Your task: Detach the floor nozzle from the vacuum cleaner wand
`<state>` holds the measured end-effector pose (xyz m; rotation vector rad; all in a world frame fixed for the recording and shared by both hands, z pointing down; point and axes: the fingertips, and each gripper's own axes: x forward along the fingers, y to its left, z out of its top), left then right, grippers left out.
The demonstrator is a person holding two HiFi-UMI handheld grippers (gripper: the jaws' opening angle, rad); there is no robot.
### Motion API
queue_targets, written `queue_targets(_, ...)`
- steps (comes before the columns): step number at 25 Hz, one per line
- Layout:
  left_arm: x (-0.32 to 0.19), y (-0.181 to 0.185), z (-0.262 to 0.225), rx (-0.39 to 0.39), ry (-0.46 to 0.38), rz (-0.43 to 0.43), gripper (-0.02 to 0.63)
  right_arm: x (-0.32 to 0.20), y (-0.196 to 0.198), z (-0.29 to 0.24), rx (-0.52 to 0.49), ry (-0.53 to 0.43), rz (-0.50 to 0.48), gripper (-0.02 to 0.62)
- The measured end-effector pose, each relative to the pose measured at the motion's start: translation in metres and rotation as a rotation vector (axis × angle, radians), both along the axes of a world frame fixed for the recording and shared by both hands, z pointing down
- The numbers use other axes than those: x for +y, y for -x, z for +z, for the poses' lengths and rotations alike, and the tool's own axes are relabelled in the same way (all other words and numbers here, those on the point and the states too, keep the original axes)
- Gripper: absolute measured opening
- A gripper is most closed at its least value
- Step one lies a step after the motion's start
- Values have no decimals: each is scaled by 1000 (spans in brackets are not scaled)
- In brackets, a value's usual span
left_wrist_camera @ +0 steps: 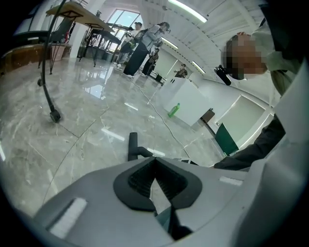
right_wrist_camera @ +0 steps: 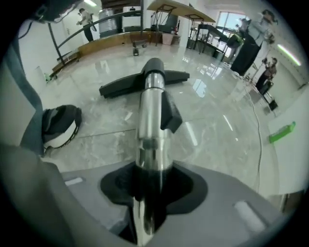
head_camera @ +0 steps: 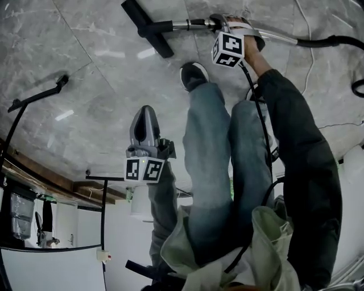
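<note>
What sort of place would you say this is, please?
Probably a large open-plan workshop or lab hall: a polished marble-tile floor, long tables by the windows, and people standing at the far end.

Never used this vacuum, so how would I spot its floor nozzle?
Over the marble floor runs a chrome wand. At its end away from the hose sits the nozzle: a flat black bar set crosswise like a T, unlike the rounded black shoe nearby.

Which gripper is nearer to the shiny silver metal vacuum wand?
Right. The right gripper is clamped on the shiny silver metal vacuum wand, behind the black floor nozzle. The left gripper hangs shut and empty above the marble floor, well apart from it.
</note>
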<state>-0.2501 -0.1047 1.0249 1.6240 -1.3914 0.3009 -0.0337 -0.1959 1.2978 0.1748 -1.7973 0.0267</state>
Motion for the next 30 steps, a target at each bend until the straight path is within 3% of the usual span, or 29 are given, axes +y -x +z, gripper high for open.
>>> queue_targets(3,2,-13,-2,27,18,17,5,12,-3,-10,44,120,10,135)
queue_targets(5,2,-29,-16,86,25,17,5,24,-8,-42,111,195,30,133)
queue_targets(7,-2,-52,-44,226,20,-8,15,34,-7,-93,157,221,47,133)
queue_targets(9,-11,-85,-84,378,5,-7,66,44,-4,-151,164,233,52,131)
queue_targets(11,-25,-116,-129,468,-30,16,121,52,-3,-205,147,244,59,130)
queue_targets(13,-45,-136,-164,487,-81,9,229,51,-5,-249,119,240,76,130)
queue_targets(18,-83,-154,-231,492,-196,-98,300,54,-19,-334,111,189,62,129)
queue_targets(20,-88,-173,-256,517,-188,-102,351,50,-33,-371,101,163,68,129)
queue_targets(22,-88,-193,-284,528,-170,-116,447,57,-49,-412,90,150,64,129)
queue_targets(24,-85,-208,-328,543,-238,-151,451,76,-62,-456,62,155,50,129)
queue_targets(26,-78,-221,-385,584,-368,-149,395,100,-76,-499,16,181,33,129)
queue_targets(27,-74,-229,-415,614,-436,-128,306,109,-83,-519,-8,194,20,129)
queue_targets(30,-67,-248,-495,674,-593,-20,275,124,-95,-583,-100,242,-47,129)
